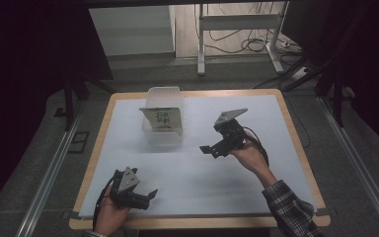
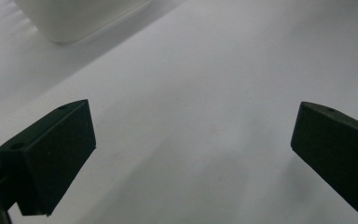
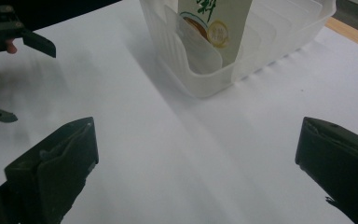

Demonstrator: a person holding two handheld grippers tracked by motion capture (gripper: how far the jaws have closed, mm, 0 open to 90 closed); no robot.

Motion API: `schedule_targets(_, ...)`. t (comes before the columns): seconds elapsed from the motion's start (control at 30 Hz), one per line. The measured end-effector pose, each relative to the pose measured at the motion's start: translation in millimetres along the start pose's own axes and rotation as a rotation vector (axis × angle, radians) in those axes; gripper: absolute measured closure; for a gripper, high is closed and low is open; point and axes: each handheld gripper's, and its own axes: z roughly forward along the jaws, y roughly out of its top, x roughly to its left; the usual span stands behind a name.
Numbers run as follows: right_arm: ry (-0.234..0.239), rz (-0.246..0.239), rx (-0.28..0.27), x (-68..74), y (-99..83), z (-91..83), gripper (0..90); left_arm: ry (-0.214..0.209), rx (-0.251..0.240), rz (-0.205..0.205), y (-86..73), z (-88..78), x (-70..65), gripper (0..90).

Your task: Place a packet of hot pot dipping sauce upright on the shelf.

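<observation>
A clear plastic bin (image 1: 164,134) stands on the white table sheet (image 1: 192,168) toward the back left of centre. A beige packet with printed characters (image 1: 162,118) stands upright inside it; the right gripper view shows the same packet (image 3: 214,23) in the ribbed bin (image 3: 270,42). My left gripper (image 1: 148,195) rests near the front left edge, open, with nothing between its jaws. My right gripper (image 1: 208,149) is held above the sheet right of the bin, open and empty, pointing left. My left gripper (image 3: 9,70) is also visible far off in the right gripper view.
The wooden table edge (image 1: 296,143) frames the sheet. Beyond the table are a white metal stand (image 1: 237,29) with cables on the floor and dark curtains at both sides. A corner of the bin (image 2: 70,23) appears at the top of the left gripper view.
</observation>
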Motion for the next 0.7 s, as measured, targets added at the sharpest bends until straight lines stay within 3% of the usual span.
schedule_targets(0.7,-0.070,0.047,-0.024,1.0,-49.0,-48.1,0.0,0.002,0.004,0.006,0.3,0.3,-0.8,0.0)
